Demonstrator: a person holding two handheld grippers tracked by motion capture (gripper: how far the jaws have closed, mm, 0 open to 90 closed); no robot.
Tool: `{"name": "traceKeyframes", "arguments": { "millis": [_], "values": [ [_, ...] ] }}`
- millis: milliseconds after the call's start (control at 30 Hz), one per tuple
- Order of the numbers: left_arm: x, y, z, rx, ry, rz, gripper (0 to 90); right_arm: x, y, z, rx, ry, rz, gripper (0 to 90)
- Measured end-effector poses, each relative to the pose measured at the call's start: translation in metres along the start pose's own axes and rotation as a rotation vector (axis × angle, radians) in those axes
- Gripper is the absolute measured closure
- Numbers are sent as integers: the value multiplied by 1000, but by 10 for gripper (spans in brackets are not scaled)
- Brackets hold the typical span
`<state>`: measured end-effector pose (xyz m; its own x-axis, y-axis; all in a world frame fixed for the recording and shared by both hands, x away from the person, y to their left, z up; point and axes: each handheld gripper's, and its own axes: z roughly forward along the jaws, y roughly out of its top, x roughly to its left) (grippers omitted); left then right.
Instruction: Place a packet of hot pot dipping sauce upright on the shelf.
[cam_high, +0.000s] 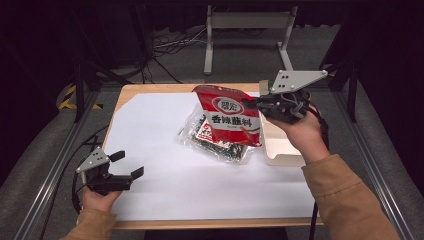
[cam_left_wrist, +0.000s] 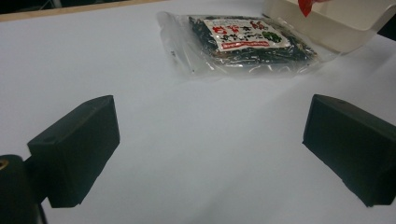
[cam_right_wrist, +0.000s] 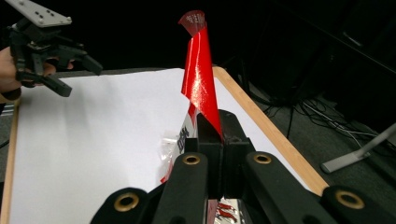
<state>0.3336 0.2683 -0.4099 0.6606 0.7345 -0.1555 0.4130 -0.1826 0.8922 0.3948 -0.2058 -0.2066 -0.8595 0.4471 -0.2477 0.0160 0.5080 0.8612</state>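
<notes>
The red pouch (cam_high: 227, 116) is being pinched at its right edge by the right claw (cam_high: 251, 103), held upright, long axis roughly vertical, over the clear seaweed packet (cam_high: 215, 137) lying flat on the bench (cam_high: 150, 150). The left claw (cam_high: 127, 165) is being held wide apart, gripping nothing, well off to the packet's near-left.

Both sleeves (cam_high: 350, 200) are mustard-tan. Each tool is black, the left tool (cam_high: 129, 165) and right tool (cam_high: 250, 103) alike, topped by a grey three-cornered plate (cam_high: 295, 80) dotted with screws. Brass-coloured rivets (cam_right_wrist: 191, 159) mark the right tool's linkage arms, and a black cable (cam_high: 314, 220) trails from it.
</notes>
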Motion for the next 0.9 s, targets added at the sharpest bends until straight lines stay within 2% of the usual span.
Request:
{"name": "traceKeyframes", "arguments": {
  "millis": [267,333,733,900],
  "values": [
    [-2,-1,-3,-8,-15,-1,53,-19,-8,-15,-6,-50,22,892],
    [-2,-2,-3,-7,-14,10,54,-25,-11,-19,-3,-64,26,892],
    [0,-6,-10,-10,-4,-9,57,-51,-23,-38,-13,-125,42,892],
    [0,-6,-10,-7,0,-3,57,-62,-29,-42,-10,-148,56,892]
  ]
}}
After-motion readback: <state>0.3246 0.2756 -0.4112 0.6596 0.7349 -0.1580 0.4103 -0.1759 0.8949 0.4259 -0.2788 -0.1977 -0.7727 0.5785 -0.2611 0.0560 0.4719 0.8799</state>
